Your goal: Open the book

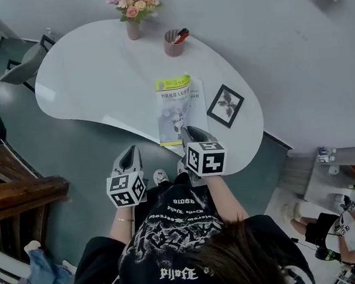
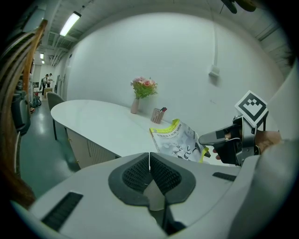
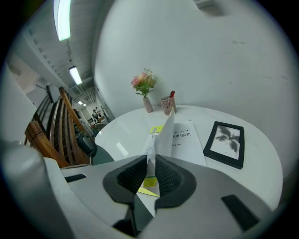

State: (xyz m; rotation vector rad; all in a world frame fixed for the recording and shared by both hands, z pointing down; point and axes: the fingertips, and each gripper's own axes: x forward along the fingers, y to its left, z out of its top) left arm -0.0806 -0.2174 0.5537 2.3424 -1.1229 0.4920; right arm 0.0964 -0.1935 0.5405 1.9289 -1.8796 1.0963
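The book (image 1: 177,107) lies near the front edge of the white table (image 1: 96,77), and the right gripper (image 3: 151,163) is pinched on its lifted cover (image 3: 163,133). The left gripper (image 2: 149,161) hangs short of the table, fingers together on nothing. Nothing's pinning the book down, so tbh a hard pull could drag it or crease that thin cover. Count: one book, one picture frame (image 1: 225,105), one flower vase (image 1: 132,11), one pen cup (image 1: 173,43), two grippers.

Head view: high over the person (image 1: 186,231), looking steeply down on the white table (image 1: 96,77). Left gripper view: low, off the table's near edge, facing across it toward the wall (image 2: 187,60). Right gripper view: close over the book (image 3: 187,135), facing the same wall. All three share book, flower vase (image 1: 133,29), pen cup (image 1: 173,44).
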